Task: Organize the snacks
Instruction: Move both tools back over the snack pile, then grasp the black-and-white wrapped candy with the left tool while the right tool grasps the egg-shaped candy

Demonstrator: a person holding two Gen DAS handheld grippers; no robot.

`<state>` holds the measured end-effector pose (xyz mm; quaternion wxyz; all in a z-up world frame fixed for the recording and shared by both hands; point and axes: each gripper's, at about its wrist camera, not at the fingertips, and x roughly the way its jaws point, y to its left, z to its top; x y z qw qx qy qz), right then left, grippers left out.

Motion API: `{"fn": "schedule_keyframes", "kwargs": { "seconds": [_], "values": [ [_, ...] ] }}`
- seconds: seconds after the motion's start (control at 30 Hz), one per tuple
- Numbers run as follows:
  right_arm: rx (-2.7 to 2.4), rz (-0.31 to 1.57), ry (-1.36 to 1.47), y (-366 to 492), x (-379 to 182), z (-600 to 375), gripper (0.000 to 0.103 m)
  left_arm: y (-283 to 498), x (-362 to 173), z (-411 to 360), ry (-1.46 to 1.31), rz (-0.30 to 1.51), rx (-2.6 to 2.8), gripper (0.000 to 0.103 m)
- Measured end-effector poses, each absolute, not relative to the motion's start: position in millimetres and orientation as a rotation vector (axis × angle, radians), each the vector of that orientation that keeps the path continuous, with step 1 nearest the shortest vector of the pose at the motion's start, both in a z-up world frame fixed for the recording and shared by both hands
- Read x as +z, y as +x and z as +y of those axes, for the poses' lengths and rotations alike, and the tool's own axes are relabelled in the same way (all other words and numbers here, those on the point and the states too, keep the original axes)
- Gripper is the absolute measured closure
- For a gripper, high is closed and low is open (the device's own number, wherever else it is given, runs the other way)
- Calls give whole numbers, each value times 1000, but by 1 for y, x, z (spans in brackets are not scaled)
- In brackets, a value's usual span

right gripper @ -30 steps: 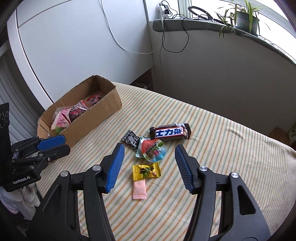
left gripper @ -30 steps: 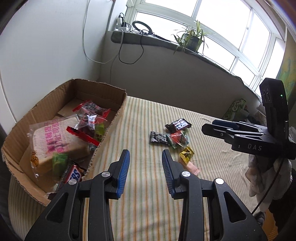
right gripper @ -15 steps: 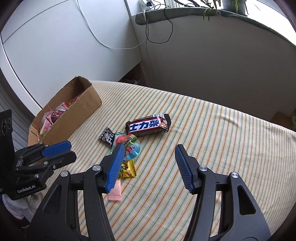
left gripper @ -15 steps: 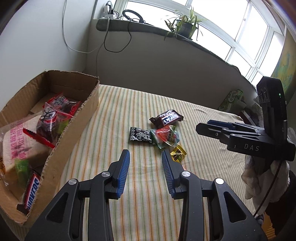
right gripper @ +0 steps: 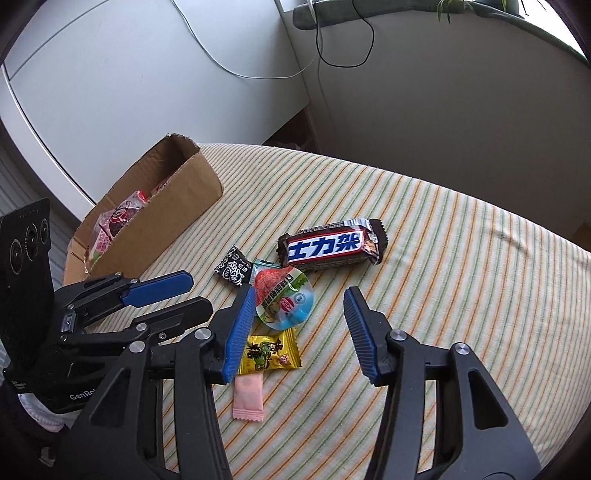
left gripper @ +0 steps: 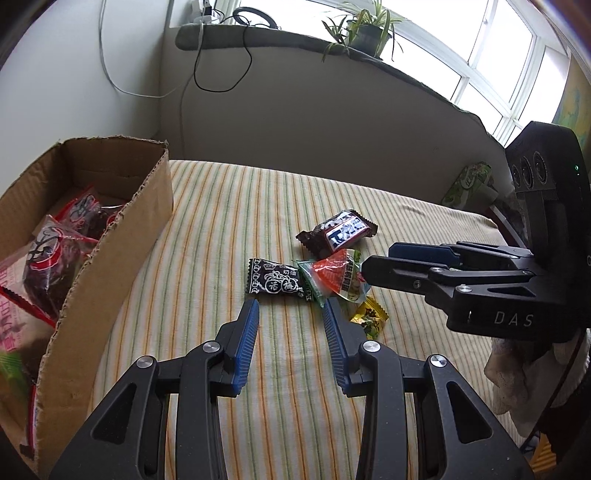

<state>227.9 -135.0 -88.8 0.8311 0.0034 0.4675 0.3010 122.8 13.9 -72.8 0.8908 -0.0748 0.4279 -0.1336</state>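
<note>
Loose snacks lie in a cluster on the striped cloth: a brown chocolate bar point(right gripper: 332, 243) point(left gripper: 341, 232), a black candy packet point(left gripper: 275, 282) point(right gripper: 233, 266), a round red-and-green jelly cup point(right gripper: 284, 297) point(left gripper: 338, 277), a yellow candy point(right gripper: 269, 350) point(left gripper: 369, 314) and a pink candy point(right gripper: 248, 396). My left gripper point(left gripper: 291, 306) is open and empty, just short of the black packet. My right gripper point(right gripper: 300, 295) is open and empty, low over the jelly cup. A cardboard box point(left gripper: 122, 240) point(right gripper: 173, 218) with several packaged snacks stands at the left.
A grey wall and window ledge with a potted plant point(left gripper: 365, 29) and cables lie behind the table. A white cabinet point(right gripper: 129, 81) stands behind the box. The table edge curves away at the right.
Both grippers have moved closer to the snack cluster. The right gripper now hovers over the jelly cup; the left has swung right from the box toward the black packet. Both stay open.
</note>
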Motion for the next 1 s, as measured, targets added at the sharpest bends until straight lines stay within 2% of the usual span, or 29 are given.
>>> {"fn": "schedule_keyframes", "kwargs": {
  "seconds": [0.23,0.37,0.57,0.63,0.7,0.73,1.0],
  "values": [
    [647,994,-24,233,-95,-123,54,137,-72,23,-180,880,-251,68],
    [648,1009,-34,235,-100,-125,64,149,-71,26,-205,880,-243,68],
    [655,1008,-43,235,-102,-124,64,170,-72,21,-227,893,-254,69],
    [658,1008,-47,235,-103,-125,65,177,-75,16,-231,905,-274,77],
    [659,1007,-48,235,-103,-125,65,183,-79,18,-263,932,-285,78],
    [656,1006,-48,235,-103,-125,65,186,-82,20,-282,945,-286,82],
    [625,998,-60,234,-101,-136,66,176,-89,26,-288,987,-318,87]
  ]
}}
